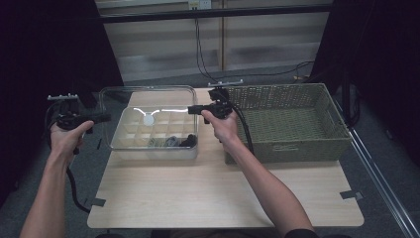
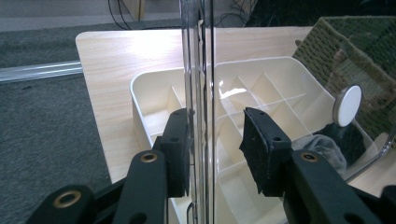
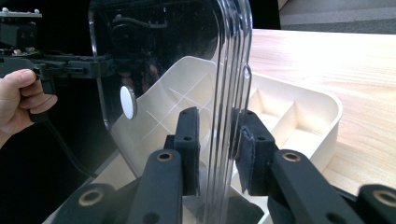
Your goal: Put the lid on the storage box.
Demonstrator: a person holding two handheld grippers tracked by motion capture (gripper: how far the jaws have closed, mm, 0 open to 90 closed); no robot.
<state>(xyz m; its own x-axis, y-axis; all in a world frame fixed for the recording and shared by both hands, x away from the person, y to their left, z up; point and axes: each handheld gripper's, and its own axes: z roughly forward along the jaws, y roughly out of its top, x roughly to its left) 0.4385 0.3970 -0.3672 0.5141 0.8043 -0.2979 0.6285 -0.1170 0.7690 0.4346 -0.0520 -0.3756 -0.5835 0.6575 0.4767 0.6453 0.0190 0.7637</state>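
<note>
A clear plastic lid (image 1: 148, 99) with a white round knob (image 1: 148, 119) stands upright over a cream compartment box (image 1: 153, 151) at the table's left. My right gripper (image 1: 190, 110) is shut on the lid's right edge; in the right gripper view both pads (image 3: 189, 149) press the lid's rim (image 3: 229, 70). My left gripper (image 1: 106, 117) straddles the lid's left edge. In the left gripper view the rim (image 2: 200, 70) touches one pad (image 2: 180, 154) and a gap separates it from the other, so the left gripper (image 2: 215, 149) is open.
A green woven basket (image 1: 297, 144) stands at the right, close to the box. Dark and grey cloth items (image 1: 173, 141) lie in the box's front compartments. Bare wooden tabletop (image 1: 223, 193) stretches in front. The left hand hangs off the table's left edge.
</note>
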